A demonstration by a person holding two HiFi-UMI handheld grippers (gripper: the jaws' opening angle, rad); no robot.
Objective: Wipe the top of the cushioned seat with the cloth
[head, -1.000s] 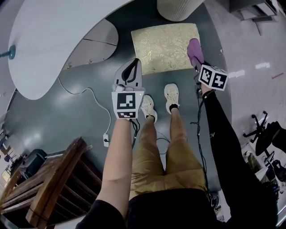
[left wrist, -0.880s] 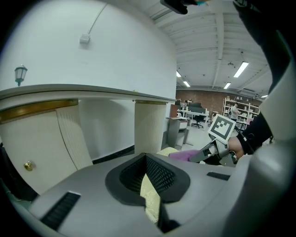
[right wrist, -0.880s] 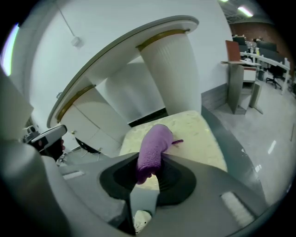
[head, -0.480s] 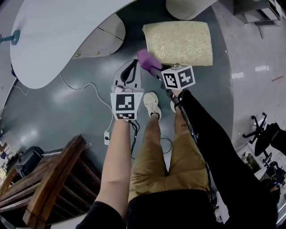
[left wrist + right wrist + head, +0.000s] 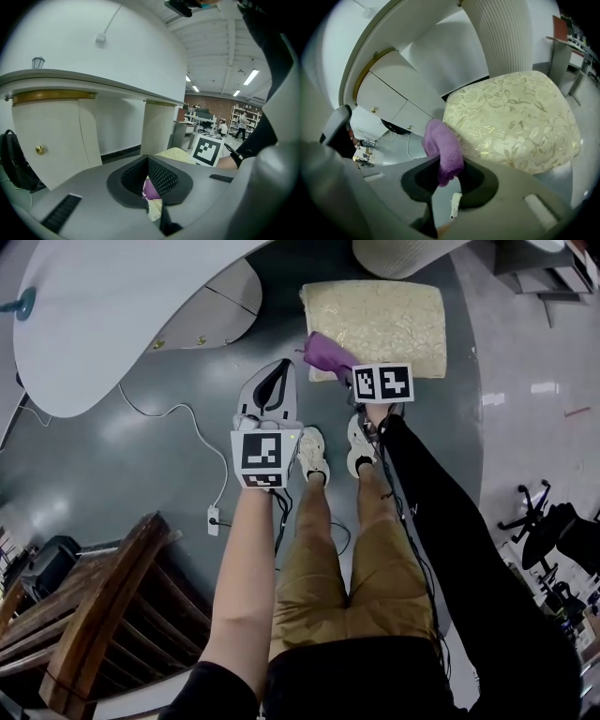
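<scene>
The cushioned seat (image 5: 384, 320), pale gold with a leaf pattern, stands on the floor in front of my feet; it fills the right gripper view (image 5: 515, 122). The purple cloth (image 5: 325, 351) lies at the seat's near left corner, with my right gripper (image 5: 343, 367) shut on it. In the right gripper view the cloth (image 5: 443, 147) hangs between the jaws of the right gripper (image 5: 446, 165), beside the seat's left edge. My left gripper (image 5: 275, 373) is held left of the seat, above the floor, shut and holding nothing. Through the left gripper (image 5: 149, 161) a sliver of cloth (image 5: 151, 188) shows.
A curved white counter (image 5: 103, 315) with cabinet doors (image 5: 211, 310) runs along the upper left. A ribbed white column (image 5: 403, 251) stands behind the seat. A cable and power strip (image 5: 214, 519) lie on the floor at left. Wooden furniture (image 5: 84, 624) is at lower left, an office chair (image 5: 553, 531) at right.
My right gripper carried the cloth from the seat's right edge across to its left, and now holds it at the near left corner. The left gripper stayed put.
</scene>
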